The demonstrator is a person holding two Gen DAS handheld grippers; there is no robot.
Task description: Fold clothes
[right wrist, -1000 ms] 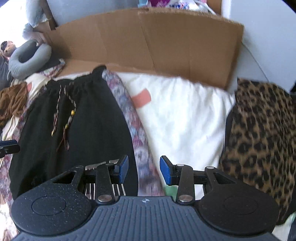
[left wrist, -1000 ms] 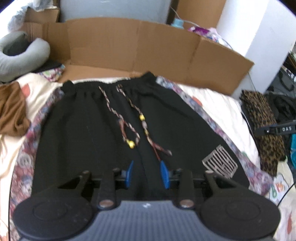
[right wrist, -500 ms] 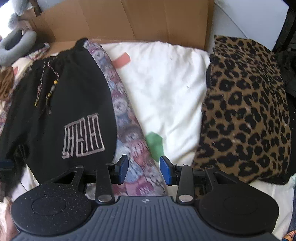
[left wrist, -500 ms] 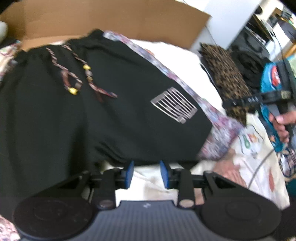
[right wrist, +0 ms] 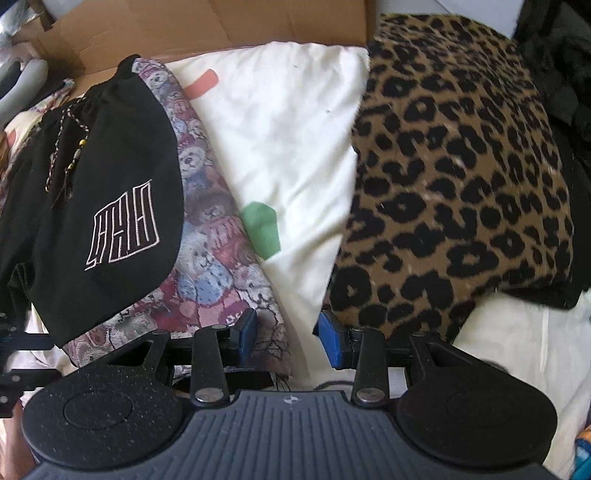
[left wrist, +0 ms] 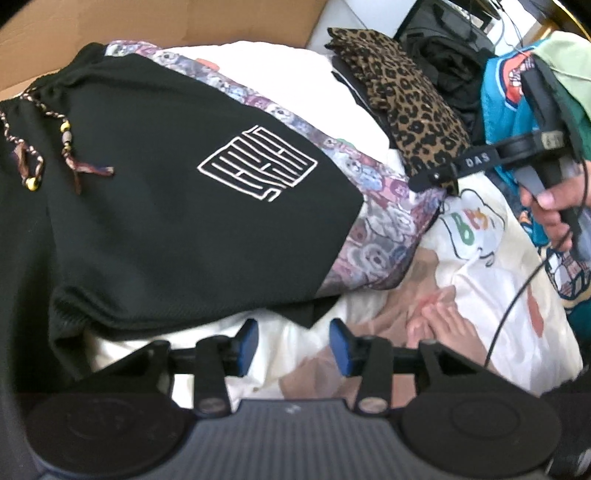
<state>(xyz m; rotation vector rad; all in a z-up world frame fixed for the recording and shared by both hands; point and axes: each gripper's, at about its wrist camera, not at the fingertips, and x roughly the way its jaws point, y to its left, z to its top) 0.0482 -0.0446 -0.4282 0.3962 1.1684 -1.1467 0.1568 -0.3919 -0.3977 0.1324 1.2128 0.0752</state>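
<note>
Black shorts (left wrist: 166, 221) with a white line logo (left wrist: 258, 162) and a beaded drawstring (left wrist: 66, 136) lie flat on a teddy-bear print cloth (left wrist: 380, 236). My left gripper (left wrist: 293, 345) is open and empty, just below the hem of the shorts. The shorts also show in the right wrist view (right wrist: 110, 177), at left. My right gripper (right wrist: 284, 338) is open and empty over the edge of the bear cloth (right wrist: 214, 258) and the white bedding (right wrist: 280, 140). The right gripper also shows in the left wrist view (left wrist: 436, 175), held by a hand.
A folded leopard-print garment (right wrist: 454, 177) lies right of the white bedding. A cardboard wall (right wrist: 207, 26) stands behind. Dark clothes (left wrist: 450, 62) and a teal garment (left wrist: 506, 92) sit at the far right. Bare toes (left wrist: 439, 321) rest on the cream sheet.
Both grippers have drawn back toward the near edge of the bed and swung right. The left one has moved from over the drawstring to below the hem. Both stay open.
</note>
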